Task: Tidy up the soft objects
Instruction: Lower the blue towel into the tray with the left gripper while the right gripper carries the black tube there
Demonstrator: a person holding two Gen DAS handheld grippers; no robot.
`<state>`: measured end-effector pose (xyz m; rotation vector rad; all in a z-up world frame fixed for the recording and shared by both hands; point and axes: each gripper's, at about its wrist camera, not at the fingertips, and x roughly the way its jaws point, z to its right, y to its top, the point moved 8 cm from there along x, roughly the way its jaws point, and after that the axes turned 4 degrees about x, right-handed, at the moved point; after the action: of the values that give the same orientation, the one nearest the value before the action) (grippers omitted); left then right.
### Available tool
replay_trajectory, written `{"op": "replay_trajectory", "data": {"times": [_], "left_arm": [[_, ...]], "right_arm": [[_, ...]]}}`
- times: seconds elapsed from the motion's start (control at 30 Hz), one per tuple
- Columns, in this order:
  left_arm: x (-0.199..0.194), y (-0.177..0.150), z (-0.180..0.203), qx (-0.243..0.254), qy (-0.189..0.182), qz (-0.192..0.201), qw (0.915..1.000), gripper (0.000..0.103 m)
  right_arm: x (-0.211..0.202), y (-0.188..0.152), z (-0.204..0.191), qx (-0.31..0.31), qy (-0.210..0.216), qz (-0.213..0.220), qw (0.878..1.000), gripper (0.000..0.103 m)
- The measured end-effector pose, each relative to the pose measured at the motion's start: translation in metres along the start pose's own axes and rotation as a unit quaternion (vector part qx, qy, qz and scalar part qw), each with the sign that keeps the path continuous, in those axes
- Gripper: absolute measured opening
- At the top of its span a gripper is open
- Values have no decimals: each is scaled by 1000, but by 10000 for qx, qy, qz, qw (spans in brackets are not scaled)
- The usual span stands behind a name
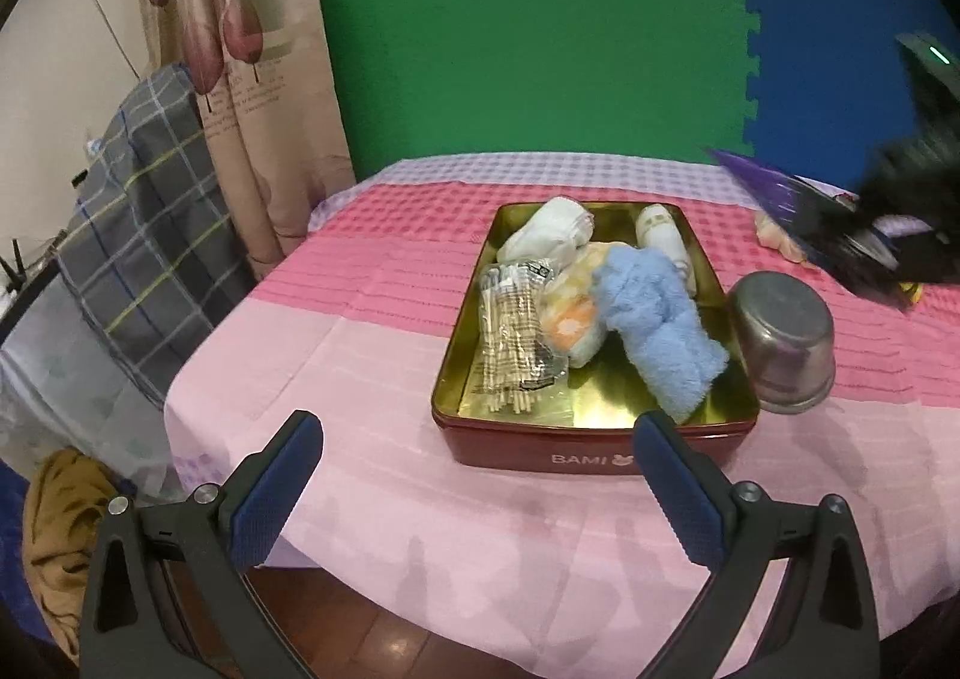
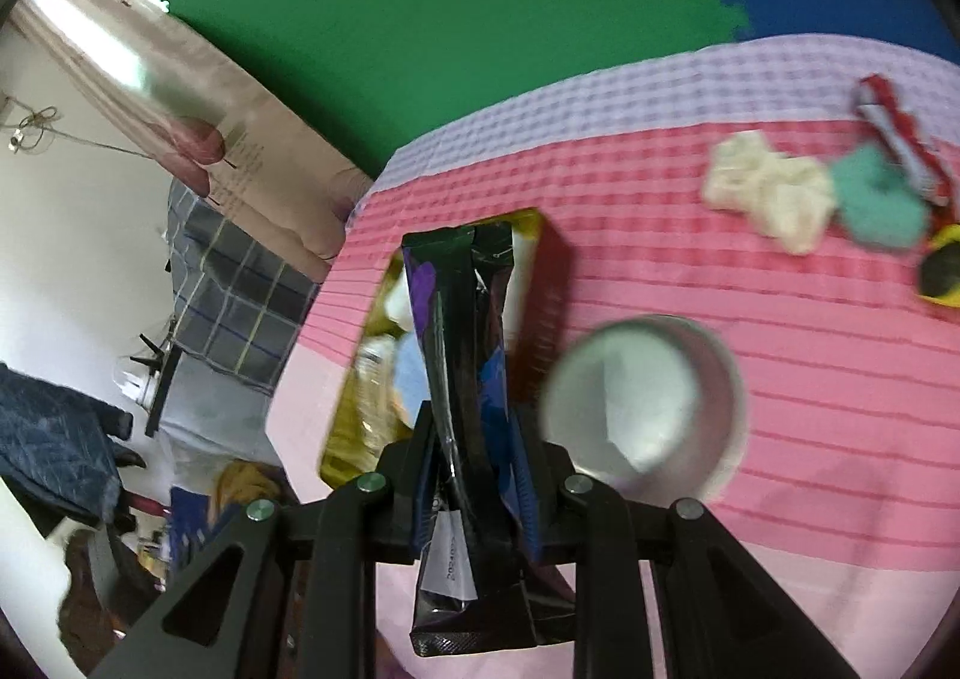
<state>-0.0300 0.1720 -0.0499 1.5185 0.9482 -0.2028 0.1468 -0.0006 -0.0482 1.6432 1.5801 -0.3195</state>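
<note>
Risk, pouch: the right gripper pinches a slick black-and-purple pouch across its lower part, so the long upper end stands free ahead of the jaws; a quick swing could let it slide out or flop short of the tin.
Risk, bowl: the upturned steel bowl sits just beside the tin's right wall, right under the pouch's path (a low pass would probably knock it).
Risk, crowding: the tin already holds a blue towel, a white roll, a peach cloth, a bag of sticks and a white bottle; the pouch may land on top and tip over the rim.
Risk, left gripper: it hangs low at the tin's near edge and could nudge the tin if it goes forward.
Left gripper: jaws spread wide, nothing between the blue pads, touching nothing.
Right gripper: jaws squeezed together on the pouch, which is off the table and above the tin's near end.
Left to sort: a cream cloth, a teal piece and a red-and-white item lie on the pink tablecloth, well apart from the tin.
</note>
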Motion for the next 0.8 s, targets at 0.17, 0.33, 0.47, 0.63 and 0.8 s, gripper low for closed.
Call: {"op": "replay_trajectory", "data": {"times": [0.17,0.33,0.47,0.63,0.8], "left_arm": [[-1,1,-6,222,239,61,9995,103],[-5,6,-27,-172,115,160,9997,103],[-1,5,-36,-390,36,73,9992,103],[-4,7,-40,-393,91,162,9991,103],[0,5,-38,-356,37,85,9993,103]], "right_arm": [[44,12,-23,530,60,-291,9982,23],[78,20,-28,1046,-210,-314,9938,23],[96,24,-33,1336,-427,-250,9898,23],[119,28,-37,1666,-526,-246,9843,23],[131,26,-39,1976,-560,-271,9783,26]]}}
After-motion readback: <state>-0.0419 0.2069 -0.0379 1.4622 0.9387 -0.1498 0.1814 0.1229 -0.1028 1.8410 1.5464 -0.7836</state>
